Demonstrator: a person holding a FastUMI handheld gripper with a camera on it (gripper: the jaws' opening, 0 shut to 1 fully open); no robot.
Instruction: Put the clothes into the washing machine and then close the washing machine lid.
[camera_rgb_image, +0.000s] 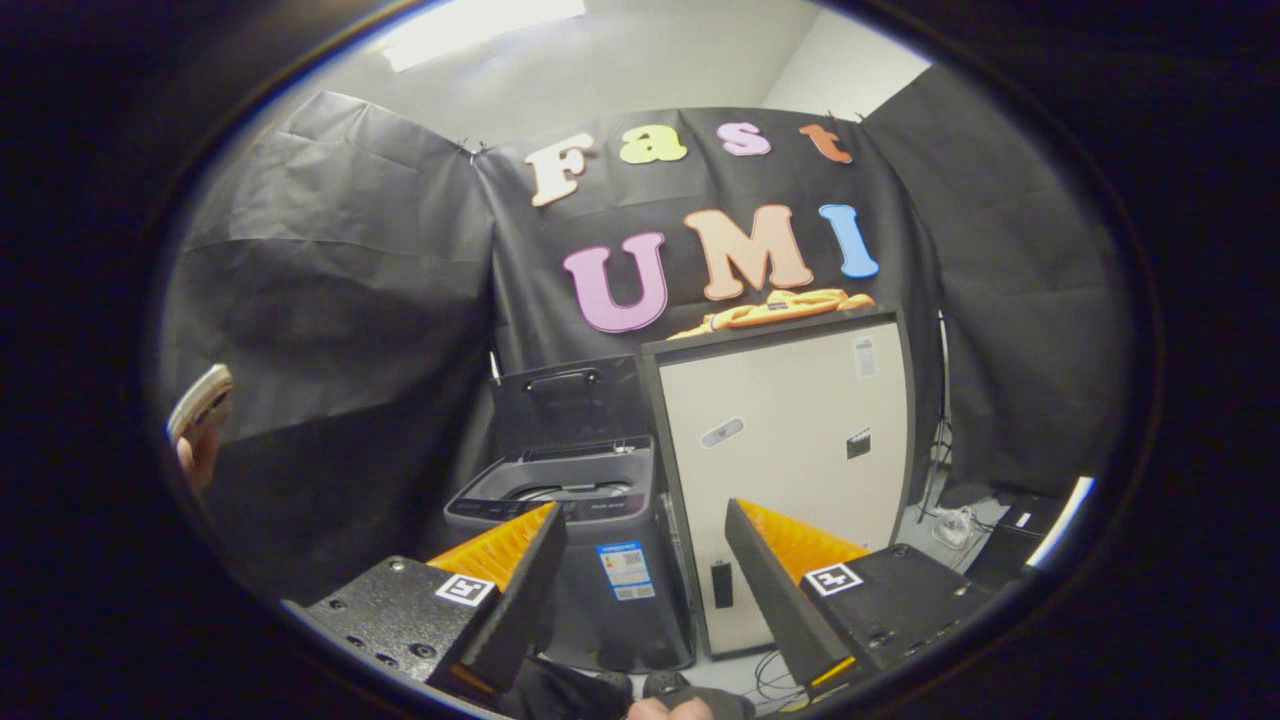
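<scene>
Far left: hand (195, 455) with a phone (200, 400), against the cloth wall.
Centre left, beyond the fingers: washer (590, 560) on the floor, lid (570, 405) raised upright at the back, tub open.
Near: gripper (640, 535), fingers (525, 580) wide apart, nothing between them.
Right of washer, just beside it: cabinet (790, 450), pale front.
On cabinet top, far: clothes (775, 310), orange and yellow, heaped.
Far right, floor: cables (950, 520).

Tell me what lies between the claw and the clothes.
In the gripper view, the open claw is empty; the pale cabinet's front rises between it and the orange clothes on top.
</scene>
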